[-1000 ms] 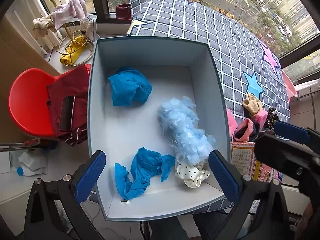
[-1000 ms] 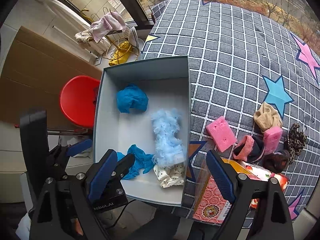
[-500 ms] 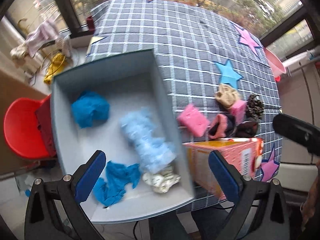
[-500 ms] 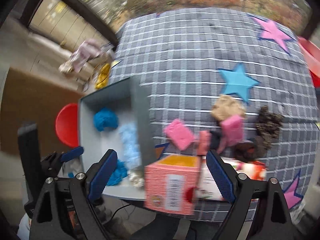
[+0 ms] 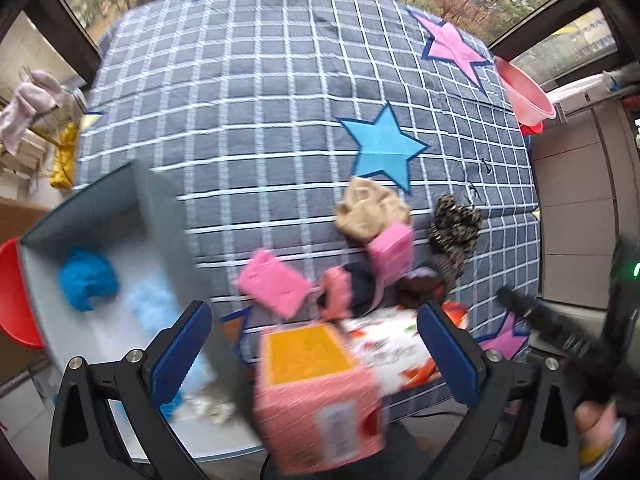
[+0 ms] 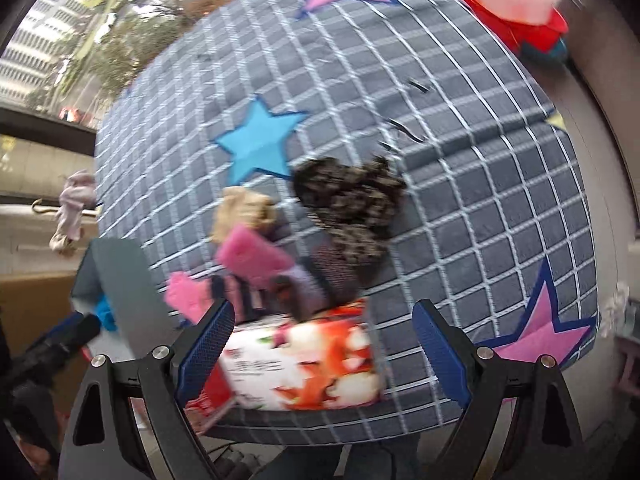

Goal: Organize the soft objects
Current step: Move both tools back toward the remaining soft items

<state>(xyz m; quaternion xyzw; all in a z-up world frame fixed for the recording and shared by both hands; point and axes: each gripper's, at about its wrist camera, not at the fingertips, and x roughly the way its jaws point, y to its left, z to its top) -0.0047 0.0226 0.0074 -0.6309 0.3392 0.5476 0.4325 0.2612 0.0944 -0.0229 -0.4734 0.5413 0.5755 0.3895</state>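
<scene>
The checked blue-grey cloth (image 5: 280, 92) with its star patches fills most of both views, and the biggest risk sits on it: the grey box (image 5: 160, 216) at the lower left of the left wrist view already holds a crumpled blue cloth (image 5: 88, 280) and a pale blue fluffy piece (image 5: 150, 304), while the soft things not yet sorted lie bunched together at centre right, so a careless reach could drag several at once or knock them off the near edge. The pink carton (image 5: 320, 396) and the printed carton (image 6: 304, 360) stand at the bottom centre, directly between the grippers and the pile; a descent from here could strike them and tip them off the table. In the pile, the leopard-print fabric (image 6: 352, 208) overlaps a dark knitted piece (image 6: 332, 272), the tan cloth (image 5: 370, 212) touches a pink sponge (image 5: 394, 246), and a second pink sponge (image 5: 276, 282) lies just beside a pink and dark sock (image 5: 340, 292); closing on one may catch its neighbour. Both frames are smeared, so aim is likely poor at this instant. The left gripper (image 5: 316, 356) stands spread wide with nothing between its blue pads, and the right gripper (image 6: 324, 348) is likewise released and empty, hanging over the printed carton at the bottom of its own view.
</scene>
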